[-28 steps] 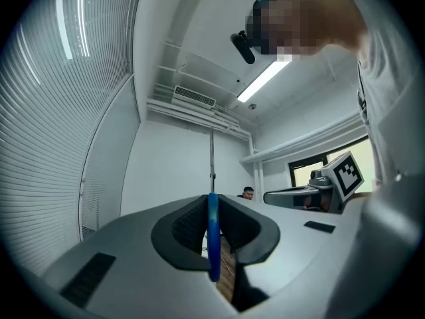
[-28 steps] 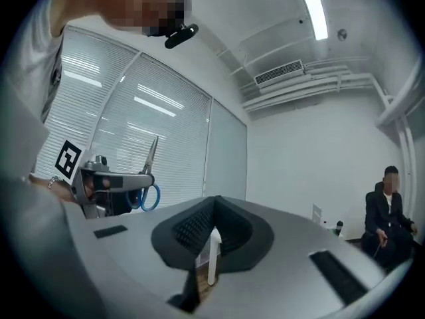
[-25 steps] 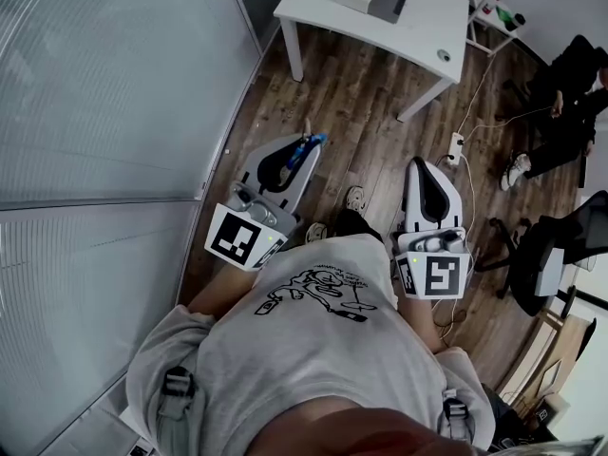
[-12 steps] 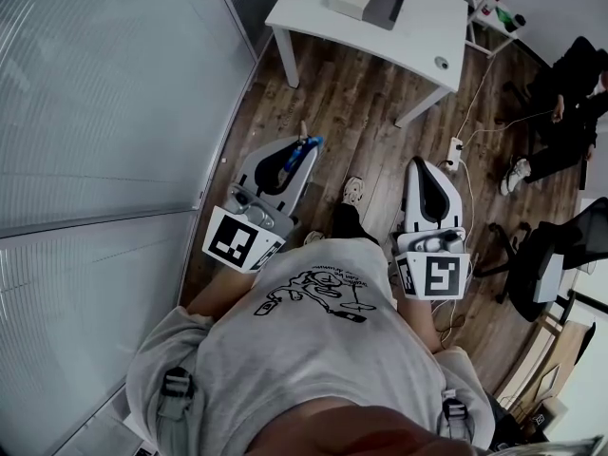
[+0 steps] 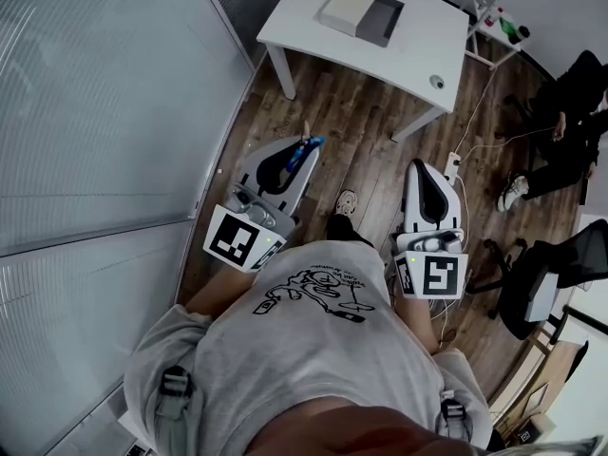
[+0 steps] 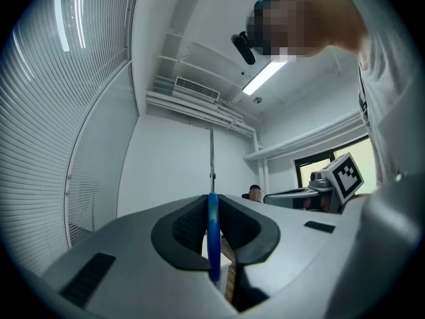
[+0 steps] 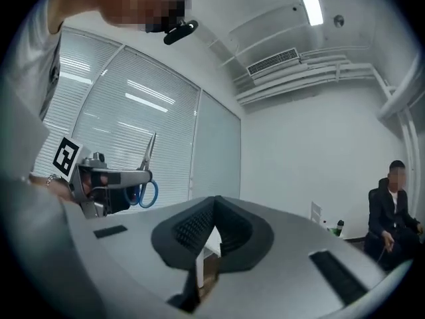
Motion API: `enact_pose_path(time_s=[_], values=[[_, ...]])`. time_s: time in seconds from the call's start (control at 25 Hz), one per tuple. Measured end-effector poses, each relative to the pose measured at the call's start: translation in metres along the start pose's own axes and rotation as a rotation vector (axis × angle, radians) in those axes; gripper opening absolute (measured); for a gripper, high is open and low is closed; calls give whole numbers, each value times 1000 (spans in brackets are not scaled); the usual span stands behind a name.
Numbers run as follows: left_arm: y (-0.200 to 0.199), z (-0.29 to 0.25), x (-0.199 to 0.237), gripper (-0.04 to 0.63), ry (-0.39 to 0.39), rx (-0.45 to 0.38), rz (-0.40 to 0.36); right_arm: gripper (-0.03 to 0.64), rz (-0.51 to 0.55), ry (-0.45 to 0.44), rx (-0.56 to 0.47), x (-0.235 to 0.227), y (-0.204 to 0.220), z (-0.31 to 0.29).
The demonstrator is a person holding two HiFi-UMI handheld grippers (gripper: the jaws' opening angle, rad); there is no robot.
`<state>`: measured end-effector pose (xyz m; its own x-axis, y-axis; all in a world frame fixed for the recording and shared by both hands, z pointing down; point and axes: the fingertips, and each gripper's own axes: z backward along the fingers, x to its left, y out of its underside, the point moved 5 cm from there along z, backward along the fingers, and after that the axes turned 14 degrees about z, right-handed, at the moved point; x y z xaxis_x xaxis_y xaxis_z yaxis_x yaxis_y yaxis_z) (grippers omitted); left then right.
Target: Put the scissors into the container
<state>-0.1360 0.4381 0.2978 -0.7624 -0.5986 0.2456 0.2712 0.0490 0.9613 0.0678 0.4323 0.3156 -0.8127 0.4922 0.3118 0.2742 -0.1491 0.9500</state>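
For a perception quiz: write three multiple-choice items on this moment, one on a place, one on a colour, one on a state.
1. Where does the container stand?
A on the white table
B on a shelf
C in a drawer

2. What colour are the handles of the scissors?
A red
B blue
C yellow

3. How are the fingers of the right gripper?
A wide open
B shut on the scissors
C shut, nothing between

Answers:
1 A, the head view shows it on the tabletop.
2 B, a blue loop sits clamped in the left gripper.
3 C, its own view shows the fingers together and empty.
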Motion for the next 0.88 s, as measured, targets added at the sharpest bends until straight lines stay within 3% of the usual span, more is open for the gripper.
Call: enact_pose_path(time_s=[0.88], values=[[2, -139, 28, 49, -44, -4, -10, 5, -13, -40, -9, -118, 34, -86]])
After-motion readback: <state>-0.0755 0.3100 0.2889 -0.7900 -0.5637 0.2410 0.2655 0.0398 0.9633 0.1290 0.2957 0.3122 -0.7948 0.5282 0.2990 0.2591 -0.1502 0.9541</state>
